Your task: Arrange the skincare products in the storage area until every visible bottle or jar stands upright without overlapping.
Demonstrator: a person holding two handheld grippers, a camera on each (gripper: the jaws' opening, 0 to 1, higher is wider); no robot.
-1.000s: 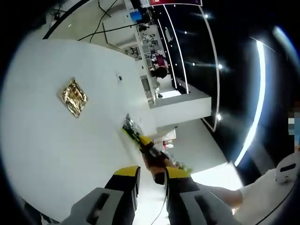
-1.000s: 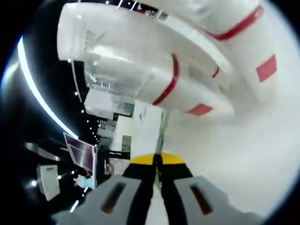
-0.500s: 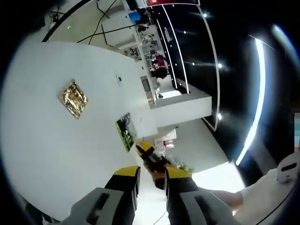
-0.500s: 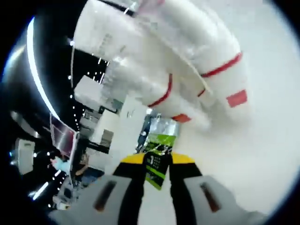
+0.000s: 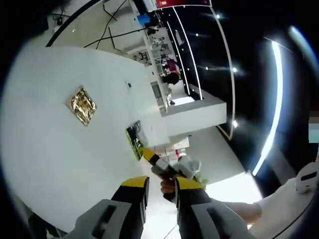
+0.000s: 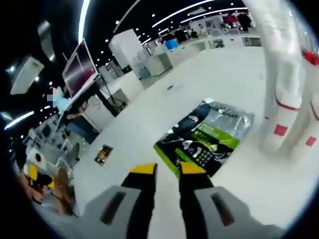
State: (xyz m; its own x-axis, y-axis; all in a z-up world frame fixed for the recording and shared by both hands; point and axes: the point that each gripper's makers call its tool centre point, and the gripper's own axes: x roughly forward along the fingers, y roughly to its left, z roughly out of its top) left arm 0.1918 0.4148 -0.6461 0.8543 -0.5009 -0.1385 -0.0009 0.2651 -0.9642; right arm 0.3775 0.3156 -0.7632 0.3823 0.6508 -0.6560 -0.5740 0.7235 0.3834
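Observation:
A green, black and silver sachet (image 6: 209, 142) lies flat on the white table (image 6: 149, 114), just beyond my right gripper (image 6: 162, 168), whose jaws stand open with nothing between them. In the left gripper view the same sachet (image 5: 133, 142) rests near the table's edge, with the right gripper (image 5: 162, 164) and a hand close beside it. A small gold foil sachet (image 5: 82, 106) lies apart on the table, and it is also small in the right gripper view (image 6: 103, 154). My left gripper (image 5: 162, 181) holds its jaws slightly apart and empty.
A white curved stand with red marks (image 6: 281, 99) rises at the right, close to the green sachet. The table edge (image 5: 149, 107) drops off near that sachet. White counters and a red screen (image 6: 79, 67) stand far behind.
The right gripper let go of the green sachet, which now lies flat on the table, and drew back and turned. The left gripper barely moved.

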